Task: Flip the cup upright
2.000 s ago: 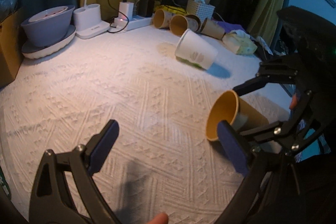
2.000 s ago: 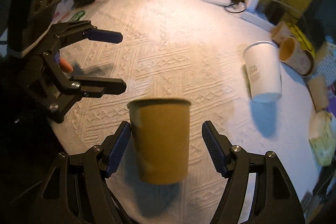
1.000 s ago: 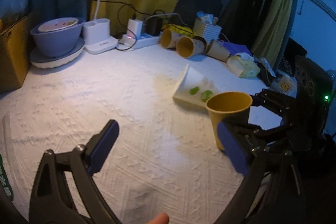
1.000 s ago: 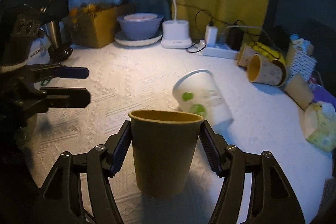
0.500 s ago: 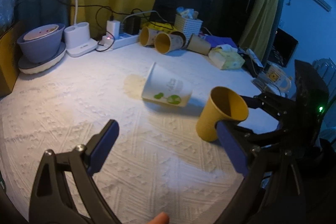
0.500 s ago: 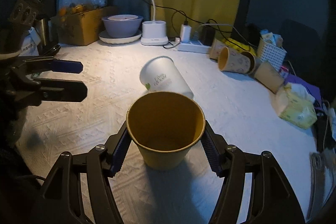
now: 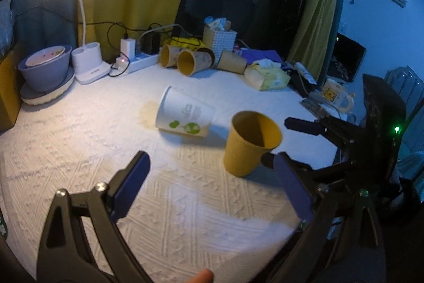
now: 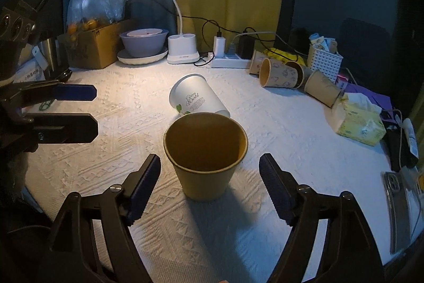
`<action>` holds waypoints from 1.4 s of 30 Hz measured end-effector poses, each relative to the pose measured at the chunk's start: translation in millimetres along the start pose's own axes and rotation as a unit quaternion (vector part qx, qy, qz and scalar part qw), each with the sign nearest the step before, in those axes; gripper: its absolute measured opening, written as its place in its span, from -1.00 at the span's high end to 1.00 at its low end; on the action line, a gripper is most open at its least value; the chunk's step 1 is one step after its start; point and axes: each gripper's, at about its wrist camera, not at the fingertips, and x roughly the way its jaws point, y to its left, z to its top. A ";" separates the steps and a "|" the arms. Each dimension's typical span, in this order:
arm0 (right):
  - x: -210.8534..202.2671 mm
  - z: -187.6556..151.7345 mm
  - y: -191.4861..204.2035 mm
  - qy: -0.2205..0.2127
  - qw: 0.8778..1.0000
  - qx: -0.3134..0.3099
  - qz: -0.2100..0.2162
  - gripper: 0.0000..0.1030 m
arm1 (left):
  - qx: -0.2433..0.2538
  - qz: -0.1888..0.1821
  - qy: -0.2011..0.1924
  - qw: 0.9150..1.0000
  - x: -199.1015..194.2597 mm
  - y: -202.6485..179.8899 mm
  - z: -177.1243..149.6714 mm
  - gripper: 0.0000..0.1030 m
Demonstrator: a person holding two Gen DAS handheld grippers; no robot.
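Only right wrist shows cardboard box (image 8: 98,47)

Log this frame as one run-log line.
yellow cup: upright on tablecloth | right gripper: open, straddling it, no contact | left gripper: open, empty | white cup: on side

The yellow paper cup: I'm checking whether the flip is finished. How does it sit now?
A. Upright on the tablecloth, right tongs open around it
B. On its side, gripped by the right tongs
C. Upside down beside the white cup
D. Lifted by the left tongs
A: the yellow paper cup stands mouth-up on the tablecloth, with the right tongs spread clear of both its sides.
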 end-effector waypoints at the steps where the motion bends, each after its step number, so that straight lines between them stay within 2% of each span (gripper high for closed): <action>1: -3.1 -0.3 -0.2 -0.001 1.000 0.001 -0.002 -0.55 | 0.001 -0.001 -0.002 1.000 -1.4 -1.7 0.3 -0.85; 12: -41.2 4.4 -5.8 -0.030 0.999 0.021 -0.030 -0.55 | 0.019 -0.008 -0.033 0.999 -25.5 -23.4 5.7 -0.85; 21: -69.8 12.1 -6.3 -0.058 0.997 0.023 -0.045 -0.55 | 0.040 0.005 -0.070 0.997 -43.9 -41.0 10.8 -0.85; 42: -126.9 34.3 -2.2 -0.112 0.990 0.024 -0.079 -0.54 | 0.046 0.041 -0.185 0.981 -100.7 -64.6 29.7 -0.85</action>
